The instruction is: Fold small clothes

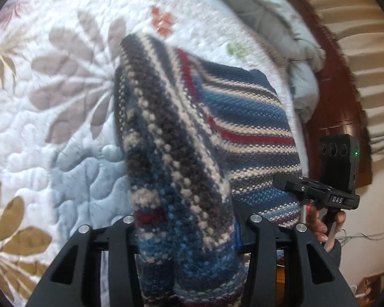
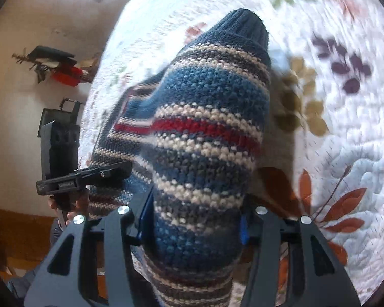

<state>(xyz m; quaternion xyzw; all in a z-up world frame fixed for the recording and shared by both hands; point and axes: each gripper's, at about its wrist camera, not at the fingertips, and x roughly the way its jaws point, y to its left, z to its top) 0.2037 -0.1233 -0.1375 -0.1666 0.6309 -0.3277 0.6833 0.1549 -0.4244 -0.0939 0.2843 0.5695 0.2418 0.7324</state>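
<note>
**A:** What have you got in your left tool (image 1: 187, 232)?

**B:** A thick bunch of the striped knit sweater (image 1: 181, 153), navy, blue, cream and grey wool with thin red bands. My two black fingers (image 1: 120, 240) stand apart only as far as the wad of cloth between them, pressed in on both sides, so that tool is clamped on the garment.

**A:** And the right one?

**B:** Same story. My right tool (image 2: 194, 230) is closed around another fold of the striped knit sweater (image 2: 199, 128), with the blue pads (image 2: 244, 227) squeezing the wool from either side. The solid navy ribbed hem points away from me at the far end.

**A:** Where is the sweater, then?

**B:** Held up between the two tools, above the white quilted bedspread with its printed flowers and leaves (image 1: 64, 76). From the left wrist I see the fabric stretch across to my other tool (image 1: 317, 194), which shows as a black bracket with a camera block gripped in my hand. I cannot tell whether the lower part of the garment touches the bed.

**A:** Anything else around?

**B:** A rumpled pale grey duvet (image 1: 289, 41) lies at the far edge of the bedspread, beside a dark wooden headboard (image 1: 335, 107). In the right wrist view the bedspread (image 2: 345, 140) is blurred, and a cream wall (image 2: 25, 97) stands behind my left tool (image 2: 84, 176).
</note>
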